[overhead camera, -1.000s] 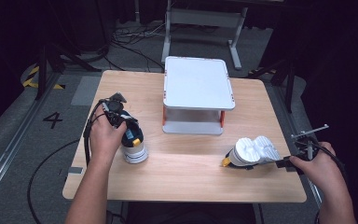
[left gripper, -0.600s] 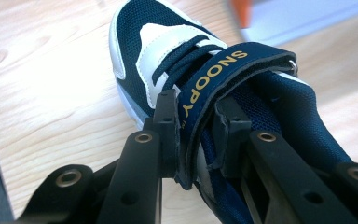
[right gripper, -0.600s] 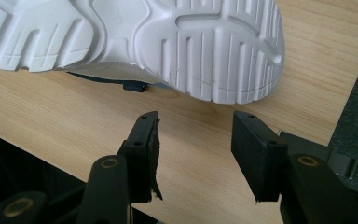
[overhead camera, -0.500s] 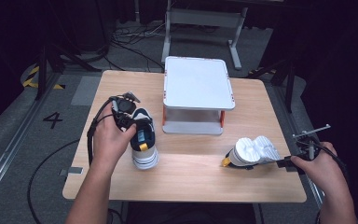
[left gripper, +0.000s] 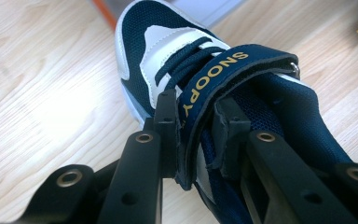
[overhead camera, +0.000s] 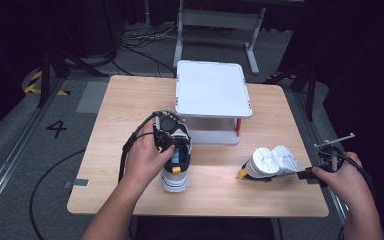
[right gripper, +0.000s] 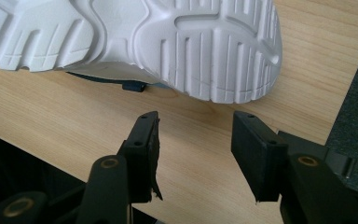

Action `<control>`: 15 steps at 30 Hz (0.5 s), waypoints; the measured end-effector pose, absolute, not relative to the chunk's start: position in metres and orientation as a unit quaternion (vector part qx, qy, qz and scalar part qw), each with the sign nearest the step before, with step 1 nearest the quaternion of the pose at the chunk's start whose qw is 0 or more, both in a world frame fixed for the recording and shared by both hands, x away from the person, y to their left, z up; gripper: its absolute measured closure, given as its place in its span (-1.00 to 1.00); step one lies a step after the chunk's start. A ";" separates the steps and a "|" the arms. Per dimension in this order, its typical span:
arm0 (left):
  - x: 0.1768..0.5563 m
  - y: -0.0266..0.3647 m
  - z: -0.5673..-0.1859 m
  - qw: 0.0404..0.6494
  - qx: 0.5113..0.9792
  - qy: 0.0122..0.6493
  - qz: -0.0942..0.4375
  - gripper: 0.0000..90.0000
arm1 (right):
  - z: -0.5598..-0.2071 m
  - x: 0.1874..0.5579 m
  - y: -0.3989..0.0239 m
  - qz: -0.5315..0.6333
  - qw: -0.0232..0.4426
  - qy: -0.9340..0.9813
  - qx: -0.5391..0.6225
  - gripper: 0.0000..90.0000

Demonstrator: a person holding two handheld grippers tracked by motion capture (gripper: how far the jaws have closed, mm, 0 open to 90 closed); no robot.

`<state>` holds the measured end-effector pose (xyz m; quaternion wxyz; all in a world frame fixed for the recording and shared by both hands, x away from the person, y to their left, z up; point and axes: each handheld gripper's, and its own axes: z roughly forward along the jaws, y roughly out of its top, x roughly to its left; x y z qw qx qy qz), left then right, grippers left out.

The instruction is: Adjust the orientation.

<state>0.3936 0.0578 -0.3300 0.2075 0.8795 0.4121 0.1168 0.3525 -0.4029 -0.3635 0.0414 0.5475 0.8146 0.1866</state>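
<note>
A: What is the left hand-held gripper (left gripper: 193, 126) doing?

B: Its jaws are clamped on the navy strap (left gripper: 223, 70) of a navy and white sneaker (overhead camera: 176, 160), the one with "SNOOPY" in gold letters. One pad sits on each side of the strap, pressed tight against it.

A: And where is that sneaker?

B: Near the front middle of the wooden counter (overhead camera: 130, 100), just in front of the white raised shelf (overhead camera: 211, 90). In the high view its heel points toward the person and its toe toward the shelf. The left hand (overhead camera: 147, 157) is wrapped around the gripper, right over the shoe. Whether the sole touches the wood, I cannot tell.

A: What about the right side?

B: The right hand-held gripper (right gripper: 196, 135) is held low at the counter's right edge, jaws apart with nothing between them. Only bare wood shows in the gap.

A: Is there something in front of it?

B: A second sneaker (overhead camera: 270, 162) lies on its side, its white ribbed sole (right gripper: 168, 42) facing the right gripper. It is just beyond the jaw tips, not touching them. The two shoes lie well apart.
</note>
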 end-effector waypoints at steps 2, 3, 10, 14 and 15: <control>0.394 0.048 -0.335 0.209 0.882 0.406 0.117 0.67 | -0.363 0.353 -0.403 0.187 0.041 0.815 0.547 0.17; 0.395 0.045 -0.337 0.210 0.883 0.403 0.116 0.66 | -0.363 0.353 -0.404 0.187 0.042 0.815 0.547 0.17; 0.395 0.027 -0.353 0.218 0.870 0.418 0.141 0.67 | -0.363 0.353 -0.403 0.187 0.043 0.816 0.545 0.17; 0.395 0.020 -0.358 0.224 0.863 0.427 0.151 0.67 | -0.364 0.353 -0.403 0.186 0.042 0.816 0.546 0.17; 0.395 0.019 -0.358 0.229 0.861 0.428 0.148 0.67 | -0.364 0.353 -0.403 0.185 0.042 0.817 0.545 0.17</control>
